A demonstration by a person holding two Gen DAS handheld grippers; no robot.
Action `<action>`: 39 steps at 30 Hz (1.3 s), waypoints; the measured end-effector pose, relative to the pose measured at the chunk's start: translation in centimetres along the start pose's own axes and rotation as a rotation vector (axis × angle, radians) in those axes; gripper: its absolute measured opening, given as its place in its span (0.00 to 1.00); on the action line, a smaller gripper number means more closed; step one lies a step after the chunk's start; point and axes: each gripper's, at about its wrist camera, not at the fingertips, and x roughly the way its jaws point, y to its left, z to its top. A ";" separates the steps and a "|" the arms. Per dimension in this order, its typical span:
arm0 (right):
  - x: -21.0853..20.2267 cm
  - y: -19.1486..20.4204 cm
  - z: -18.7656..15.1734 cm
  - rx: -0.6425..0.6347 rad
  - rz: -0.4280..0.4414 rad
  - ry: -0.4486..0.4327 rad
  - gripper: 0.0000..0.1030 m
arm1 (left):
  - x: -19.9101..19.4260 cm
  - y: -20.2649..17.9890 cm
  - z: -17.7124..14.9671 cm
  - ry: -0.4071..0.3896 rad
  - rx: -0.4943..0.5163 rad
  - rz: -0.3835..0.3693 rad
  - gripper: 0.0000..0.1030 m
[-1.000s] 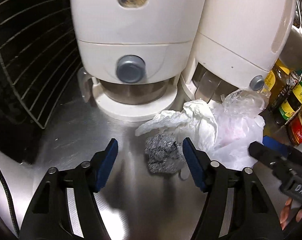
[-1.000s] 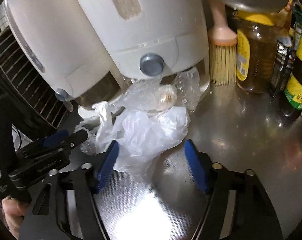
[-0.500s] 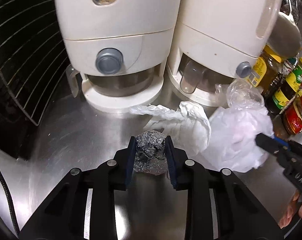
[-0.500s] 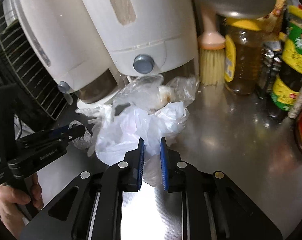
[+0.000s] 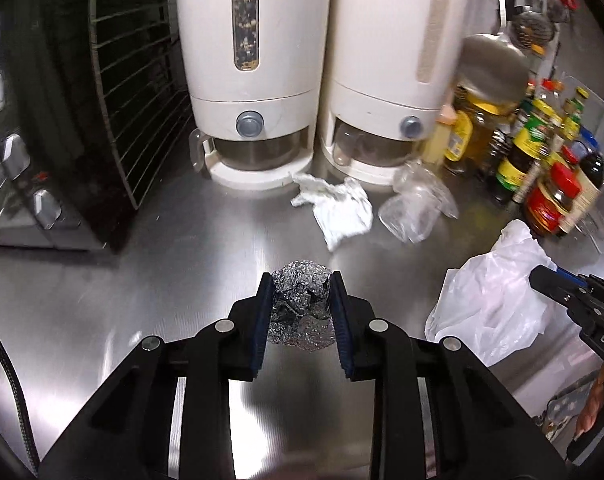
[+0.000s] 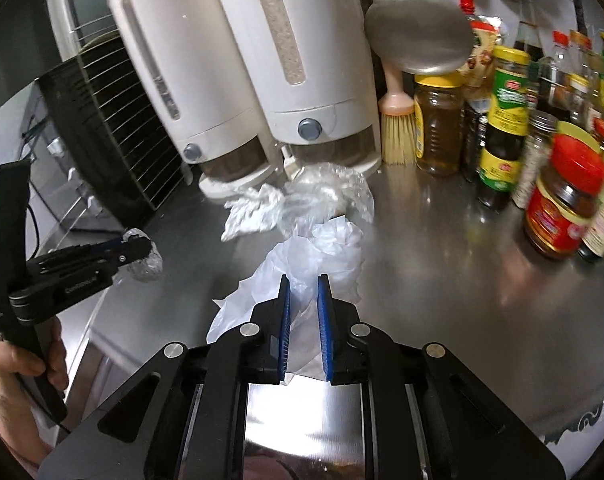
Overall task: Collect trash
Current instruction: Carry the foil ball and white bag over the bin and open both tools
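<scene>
- A steel counter [image 5: 150,280] is seen beneath everything, with a black wire rack [image 5: 134,80] at its left edge.
- Two white dispensers [image 5: 250,64] are stood side by side at the back, each fitted with one grey knob.
- A crowd of bottles and jars [image 6: 502,120] is lined up on the right; their labels cannot be read.
- One white plastic bag [image 6: 326,256] is clamped in the right gripper [image 6: 302,296], clear of the counter.
- One crumpled tissue [image 5: 338,208] and one clear bag [image 5: 414,208] are left lying before the dispensers.
- One foil ball [image 5: 302,292] is pinched in the left gripper [image 5: 300,300].
- "DAS" is read on the right gripper's body.
</scene>
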 end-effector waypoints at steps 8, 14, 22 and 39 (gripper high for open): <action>-6.4 0.2 -4.6 -0.014 0.005 -0.031 0.13 | -6.2 -2.3 -5.6 -0.035 -0.001 -0.038 0.26; -10.0 0.2 -8.8 -0.023 0.004 -0.033 0.11 | -9.1 -4.7 -10.6 -0.041 0.021 -0.069 0.26; -10.0 -0.6 -15.6 -0.022 -0.018 0.056 0.08 | -8.4 -6.9 -18.0 0.011 0.036 -0.127 0.26; 4.2 -6.8 -27.7 0.117 -0.066 0.356 0.06 | 7.7 -8.4 -29.2 0.298 0.030 -0.149 0.25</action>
